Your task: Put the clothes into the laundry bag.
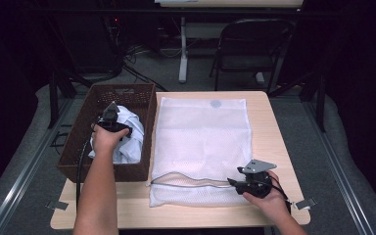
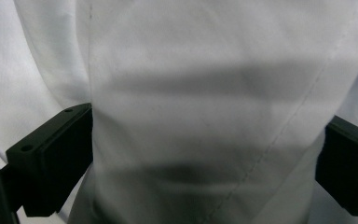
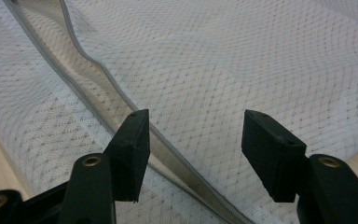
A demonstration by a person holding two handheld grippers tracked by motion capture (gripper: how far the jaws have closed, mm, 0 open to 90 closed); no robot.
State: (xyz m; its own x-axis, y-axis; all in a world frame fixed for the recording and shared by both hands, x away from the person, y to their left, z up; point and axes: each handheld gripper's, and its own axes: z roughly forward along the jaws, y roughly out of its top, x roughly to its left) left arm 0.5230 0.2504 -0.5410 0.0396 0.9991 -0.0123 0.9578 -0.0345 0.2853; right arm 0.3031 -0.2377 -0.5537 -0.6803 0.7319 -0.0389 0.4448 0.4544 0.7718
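A white garment [image 1: 129, 142] lies bunched in a brown wicker basket [image 1: 76, 147] at the table's left. My left gripper [image 1: 111, 119] is down in the basket on it. In the left gripper view its jaws stand wide apart, so the left gripper [image 2: 205, 154] is open, with a fold of the white cloth [image 2: 200, 93] bulging between them. A white mesh laundry bag [image 1: 200, 132] lies flat beside the basket, its zipper [image 1: 186, 181] parted along the near edge. My right gripper [image 1: 233, 181] is open at the zipper's right end. Up close, the right gripper [image 3: 196, 135] straddles mesh, with one jaw over the zipper tape [image 3: 98, 84].
The wooden table [image 1: 264, 112] ends just right of the bag and close behind the right hand. A dark folding chair [image 1: 249, 44] and a white desk leg [image 1: 182, 49] stand beyond the far edge, with cables on the floor.
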